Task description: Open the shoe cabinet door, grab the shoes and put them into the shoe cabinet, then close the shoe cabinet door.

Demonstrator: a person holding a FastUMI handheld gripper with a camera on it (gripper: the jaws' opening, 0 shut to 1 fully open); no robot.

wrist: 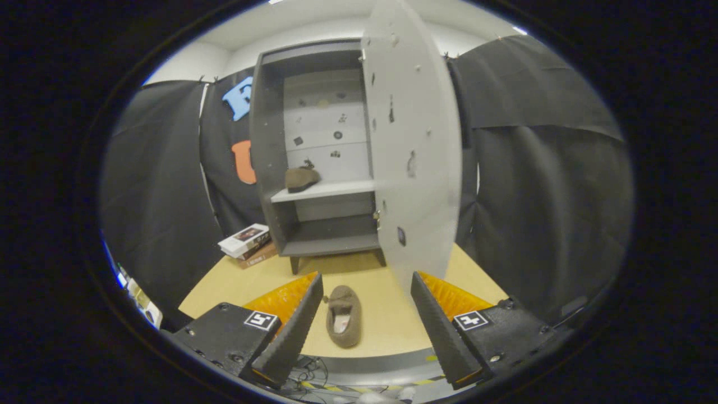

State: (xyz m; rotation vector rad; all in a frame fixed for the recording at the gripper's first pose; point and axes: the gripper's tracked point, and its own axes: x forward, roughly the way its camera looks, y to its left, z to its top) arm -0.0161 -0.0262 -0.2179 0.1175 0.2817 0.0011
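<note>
The grey shoe cabinet point(269, 140) stands ahead on short legs with its door point(415, 157) swung wide open toward me on the right. One brown slipper point(301, 179) rests on the cabinet's middle shelf point(336, 189). A second brown slipper point(344, 316) lies on the tan floor board, opening up, between my two fingers and slightly ahead of them. My gripper point(367, 280) is open, with nothing between its fingers point(297, 325).
A small stack of boxes point(247, 244) lies on the floor left of the cabinet. The open door's lower edge hangs close above my right finger. Black cloth walls close in on both sides. Cables lie beyond the tan board's near edge.
</note>
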